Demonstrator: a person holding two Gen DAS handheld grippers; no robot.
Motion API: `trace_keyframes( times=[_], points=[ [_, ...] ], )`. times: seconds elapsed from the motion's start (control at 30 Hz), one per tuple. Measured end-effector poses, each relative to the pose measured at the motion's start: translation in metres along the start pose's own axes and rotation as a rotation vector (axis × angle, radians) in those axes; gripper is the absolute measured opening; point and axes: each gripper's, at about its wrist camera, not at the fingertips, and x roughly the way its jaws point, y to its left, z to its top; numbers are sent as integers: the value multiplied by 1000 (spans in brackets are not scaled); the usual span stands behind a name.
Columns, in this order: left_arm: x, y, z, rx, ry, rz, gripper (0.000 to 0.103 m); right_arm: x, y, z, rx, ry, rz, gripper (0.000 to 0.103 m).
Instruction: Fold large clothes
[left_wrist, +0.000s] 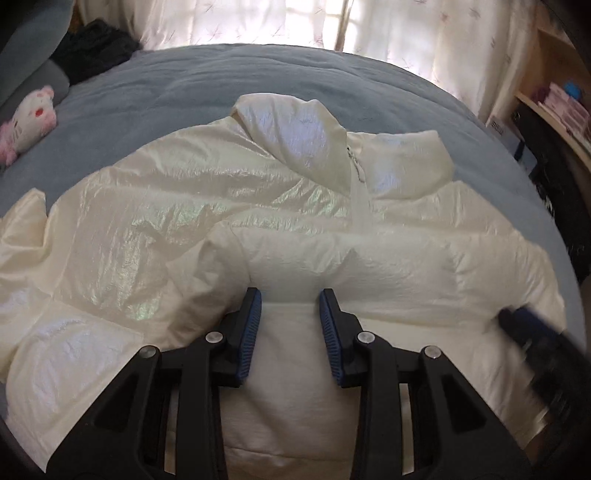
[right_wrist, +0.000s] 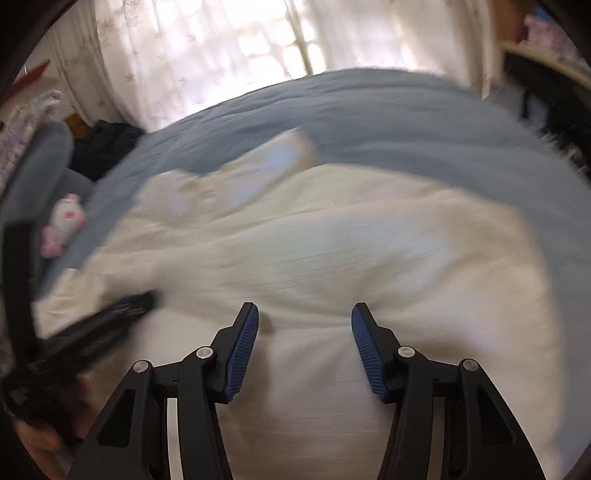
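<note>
A shiny cream puffer jacket lies front-up on a blue bed, collar and zipper toward the window. A sleeve is folded across its chest. My left gripper is open, its jaws resting over the jacket's lower front with fabric showing between them. My right gripper is open wider and hovers over the jacket; this view is motion-blurred. The right gripper shows blurred at the right edge of the left wrist view. The left gripper shows at the left of the right wrist view.
The blue bedspread surrounds the jacket. A pink and white plush toy and dark clothes lie at the bed's far left. Sheer curtains hang behind. Wooden shelves stand at the right.
</note>
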Motion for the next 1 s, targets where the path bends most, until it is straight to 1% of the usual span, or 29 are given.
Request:
trace_keyframes(
  times=[0.03, 0.1, 0.13, 0.17, 0.23, 0.3, 0.33, 0.4, 0.47, 0.5, 0.53, 0.57, 0.67, 0.7, 0.8, 0.9, 0.97, 1.0],
  points=[
    [0, 0, -2, 13, -2, 4, 31, -1, -20, 0, 0, -2, -66, 53],
    [-2, 1, -5, 34, -3, 3, 31, -3, -54, 0, 39, 12, -132, 53],
    [-4, 1, -7, 42, -3, 7, 31, -5, -70, 1, 76, 18, -146, 53],
    [-5, 1, -8, 48, -3, 11, 31, -10, -89, 0, 130, 24, -141, 53],
    [-10, -1, -9, 48, -2, 21, 31, -20, -111, -1, 201, 37, -131, 56],
    [-15, 1, -9, 38, 5, 18, 31, -30, -124, -6, 245, 29, -93, 56],
    [-22, 2, -10, 34, 5, 14, 31, -39, -125, -7, 258, 23, -84, 56],
    [-36, 1, -11, 37, -2, -5, 31, -54, -120, -10, 255, 1, -47, 56],
    [-58, -2, -16, 45, -23, -20, 31, -77, -105, -13, 226, -27, 1, 56],
    [-69, -3, -18, 48, -35, -33, 31, -82, -86, -14, 208, -38, 25, 56],
    [-81, -4, -22, 52, -48, -51, 31, -89, -77, -14, 194, -43, 46, 56],
    [-92, -5, -25, 51, -57, -63, 31, -98, -64, -16, 173, -44, 80, 56],
    [-120, -7, -36, 29, -69, -99, 31, -105, -28, -20, 122, -34, 148, 56],
    [-129, -6, -41, 14, -67, -114, 31, -107, -19, -21, 102, -17, 191, 56],
    [-146, -8, -51, -12, -60, -131, 31, -116, 5, -31, 64, 3, 217, 56],
    [-169, -9, -68, -13, -65, -120, 31, -132, 19, -49, 64, 15, 248, 56],
    [-183, -10, -80, -8, -63, -114, 31, -147, 20, -65, 74, 22, 244, 56],
    [-192, -9, -87, 1, -64, -104, 32, -155, 21, -75, 83, 30, 229, 56]
  ],
)
